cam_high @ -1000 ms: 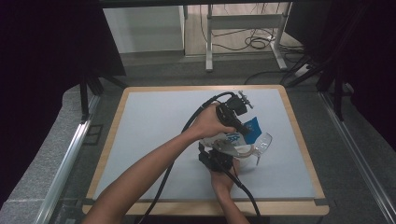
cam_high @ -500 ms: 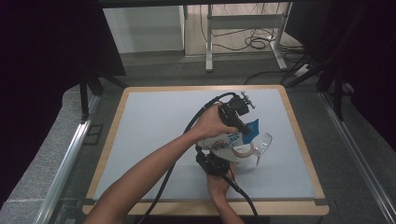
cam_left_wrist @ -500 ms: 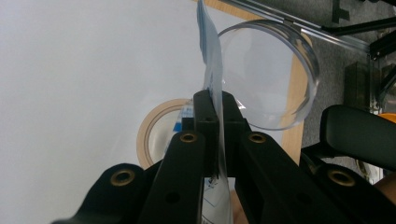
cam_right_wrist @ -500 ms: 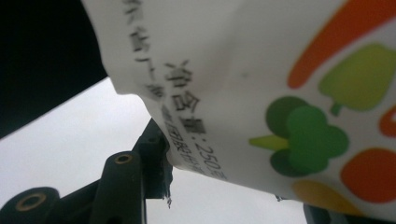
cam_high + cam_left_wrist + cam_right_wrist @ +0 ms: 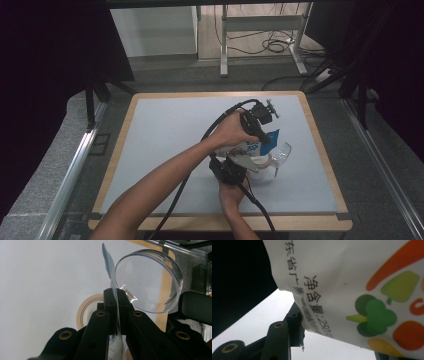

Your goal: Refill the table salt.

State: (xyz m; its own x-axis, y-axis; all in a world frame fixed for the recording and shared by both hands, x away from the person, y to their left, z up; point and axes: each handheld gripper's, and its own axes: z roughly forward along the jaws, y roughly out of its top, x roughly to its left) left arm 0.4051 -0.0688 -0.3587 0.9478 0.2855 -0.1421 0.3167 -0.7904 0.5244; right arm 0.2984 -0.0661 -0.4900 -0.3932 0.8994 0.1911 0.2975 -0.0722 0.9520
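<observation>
A: Start with the table [image 5: 165,130]. Where does the work sit on it?

B: Right of the middle, toward the near edge. Both hands meet there around the bag [image 5: 248,148].

A: How does the bag lie?

B: Its long axis runs from the near hand up and away to the far one, in the high view. The left arm crosses over from the lower left, so the left gripper [image 5: 116,293] has the far, blue-edged end. The right gripper [image 5: 337,336] comes up from the near edge at the white, printed end.

A: And the jaws?

B: The left pair is clamped tight on the thin edge of the bag, which stands up between them like a blade. The right pair has just been closing, with the printed end of the bag between the jaws. One jaw is right at the bag's edge, but whether the pads press yet I can't tell.

A: What lies beyond?

B: A clear dish [image 5: 150,282], just past the left gripper's tips and slightly to their right, with a tape roll [image 5: 86,312] lower down on the left side. So the left hand is the nearer one to the dish. I judge that any move of the bag toward the dish pivots on the left grip.
</observation>
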